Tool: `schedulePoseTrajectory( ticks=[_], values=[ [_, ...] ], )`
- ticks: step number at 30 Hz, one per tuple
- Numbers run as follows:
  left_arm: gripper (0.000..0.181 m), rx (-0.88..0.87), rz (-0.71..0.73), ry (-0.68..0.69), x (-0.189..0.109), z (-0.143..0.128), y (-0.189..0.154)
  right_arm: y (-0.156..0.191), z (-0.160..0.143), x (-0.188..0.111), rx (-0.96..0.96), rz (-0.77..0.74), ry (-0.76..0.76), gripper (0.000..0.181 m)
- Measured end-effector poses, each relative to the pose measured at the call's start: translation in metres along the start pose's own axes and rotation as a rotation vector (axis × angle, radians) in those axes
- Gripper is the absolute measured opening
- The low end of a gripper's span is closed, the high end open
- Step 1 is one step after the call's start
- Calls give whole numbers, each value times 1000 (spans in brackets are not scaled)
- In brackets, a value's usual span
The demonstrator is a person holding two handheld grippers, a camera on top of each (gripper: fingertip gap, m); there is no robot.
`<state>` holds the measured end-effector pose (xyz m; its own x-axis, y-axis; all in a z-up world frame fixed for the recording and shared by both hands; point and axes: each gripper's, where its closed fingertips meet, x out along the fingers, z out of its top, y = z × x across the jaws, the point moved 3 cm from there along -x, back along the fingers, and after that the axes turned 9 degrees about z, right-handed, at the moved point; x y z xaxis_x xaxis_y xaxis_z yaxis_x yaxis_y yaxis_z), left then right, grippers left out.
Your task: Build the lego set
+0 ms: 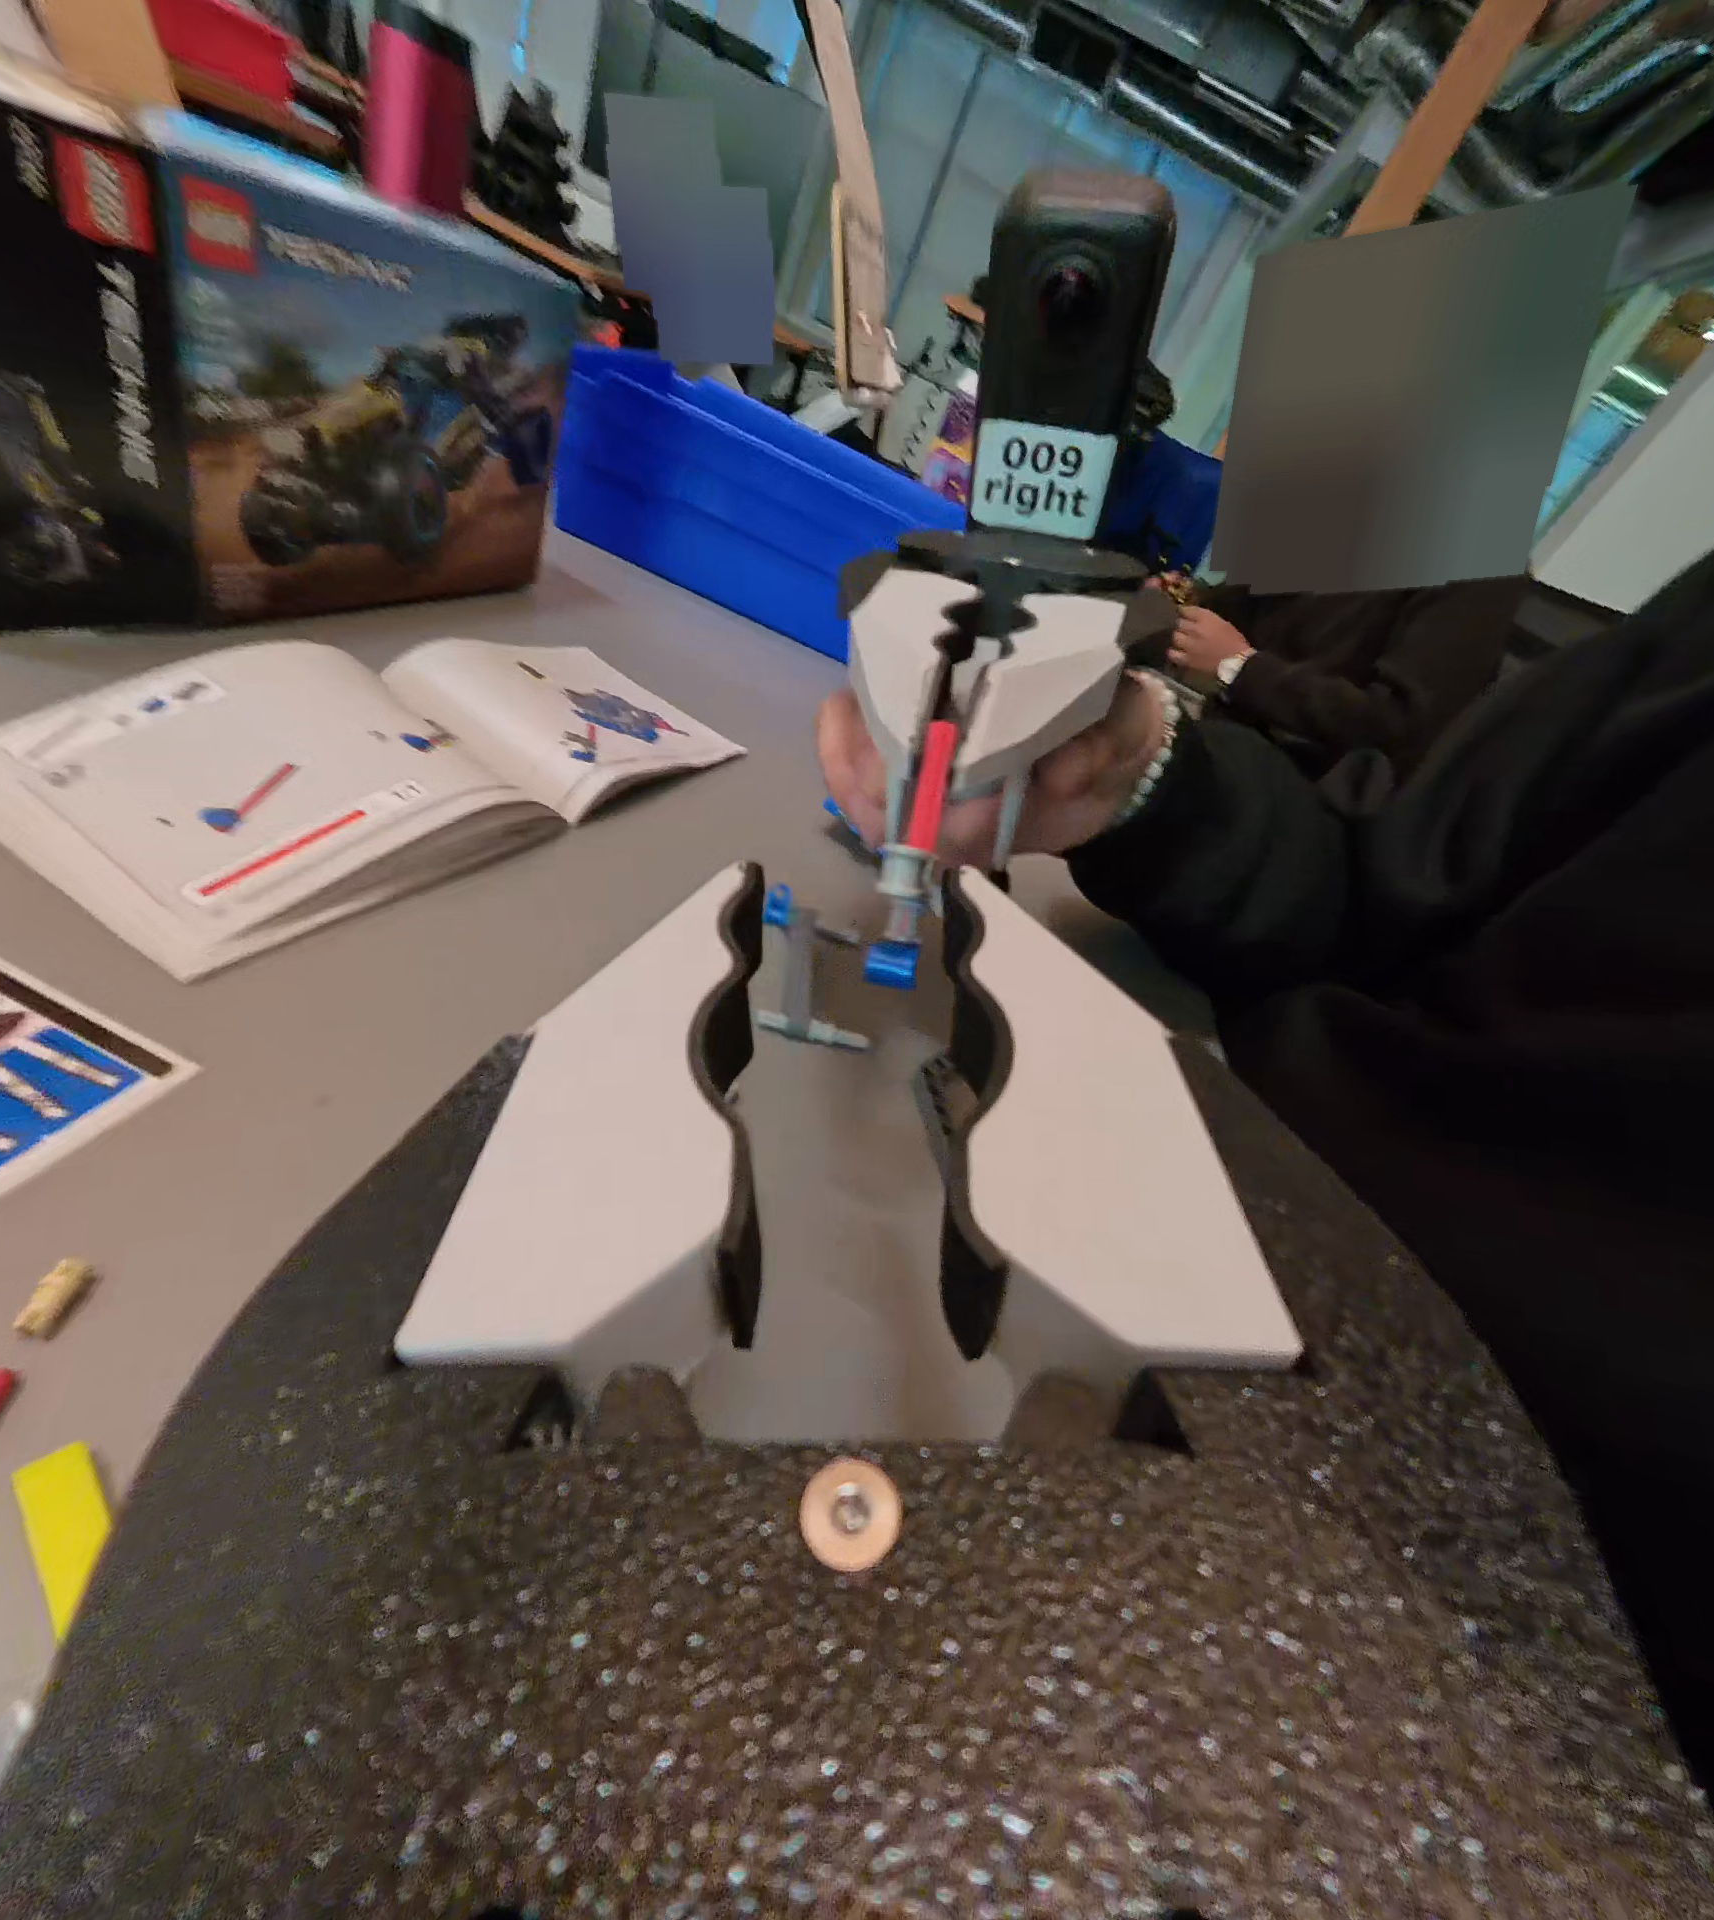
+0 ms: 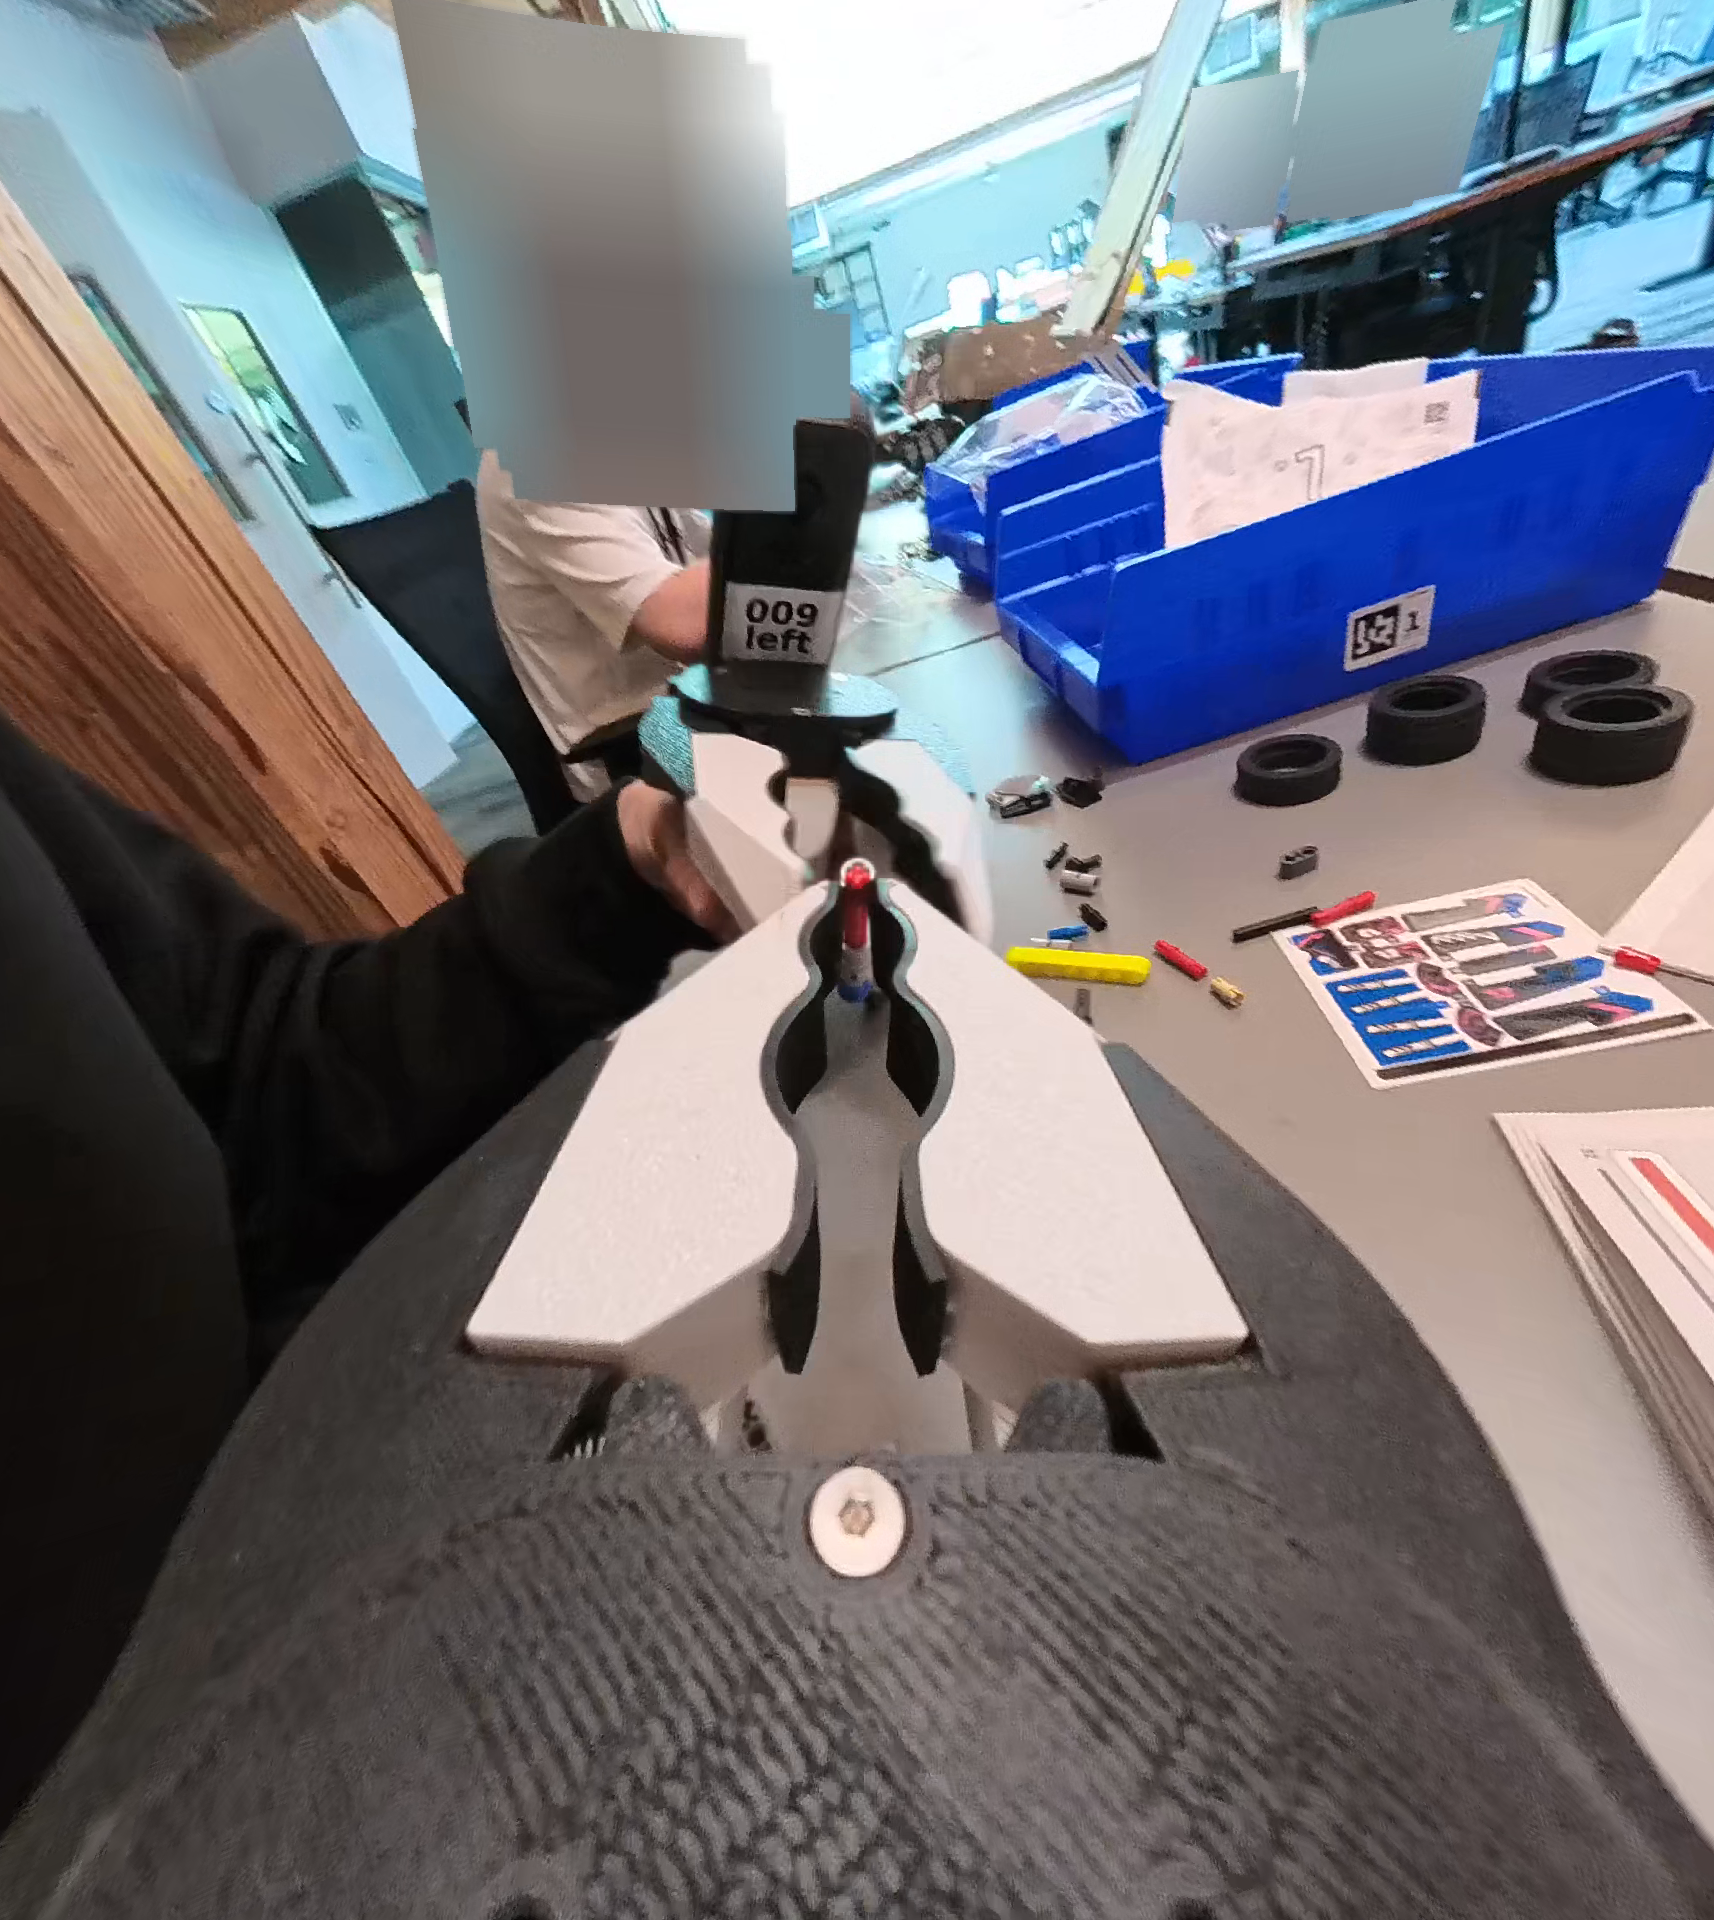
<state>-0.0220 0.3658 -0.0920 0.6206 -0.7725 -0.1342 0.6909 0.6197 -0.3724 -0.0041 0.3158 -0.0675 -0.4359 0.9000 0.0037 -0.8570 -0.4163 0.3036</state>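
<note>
- The right hand-held gripper (image 1: 946, 790) is clamped on a red axle (image 1: 931, 774) that carries a grey bush and a blue connector (image 1: 889, 961) at its low end, held just above the counter (image 1: 365, 1039)
- The left hand-held gripper (image 1: 853, 904) has its jaws spread, gripping nothing
- A grey and blue subassembly (image 1: 801, 977) lies on the counter between the left fingertips
- The open instruction booklet (image 1: 313, 769) and the set's box (image 1: 209, 395) sit beyond, to the left

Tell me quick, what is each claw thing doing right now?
Left gripper: open, holding nothing.
Right gripper: shut on the red axle, which has a grey and a blue piece on its lower end.
</note>
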Motion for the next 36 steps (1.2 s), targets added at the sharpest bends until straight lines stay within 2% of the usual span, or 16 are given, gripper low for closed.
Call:
schedulePoseTrajectory(
  ticks=[2, 5, 10, 15, 24, 27, 28, 30, 33, 36],
  values=[
    [34, 13, 21, -19, 1, 1, 2, -1, 4, -2, 13, 0, -34, 2],
    [30, 14, 3, 36, 4, -7, 0, -6, 13, -8, 29, -34, -109, 2],
    [19, -20, -33, -10, 8, 0, -6, -10, 15, -13, 61, -47, -164, 1],
    [9, -42, -27, -71, 7, 7, -4, -7, 13, -10, 61, -32, -160, 2],
    [5, 22, 9, -102, 9, 7, 0, -10, 12, -11, 67, -39, -174, 2],
    [4, 95, 110, -17, -2, 0, 13, -15, -3, -17, -14, -87, 3, 4],
    [4, 122, 159, 17, -8, -3, 19, -18, -13, -20, -52, -122, 109, 11],
    [4, 150, 231, 75, -21, -9, 31, -23, -36, -24, -134, -171, 348, 10],
    [4, 133, 243, 164, -31, -21, 37, -37, -64, -24, -254, -268, 635, 17],
    [4, 131, 226, 254, -35, -34, 37, -42, -87, -19, -267, -261, 796, 18]
  ],
)
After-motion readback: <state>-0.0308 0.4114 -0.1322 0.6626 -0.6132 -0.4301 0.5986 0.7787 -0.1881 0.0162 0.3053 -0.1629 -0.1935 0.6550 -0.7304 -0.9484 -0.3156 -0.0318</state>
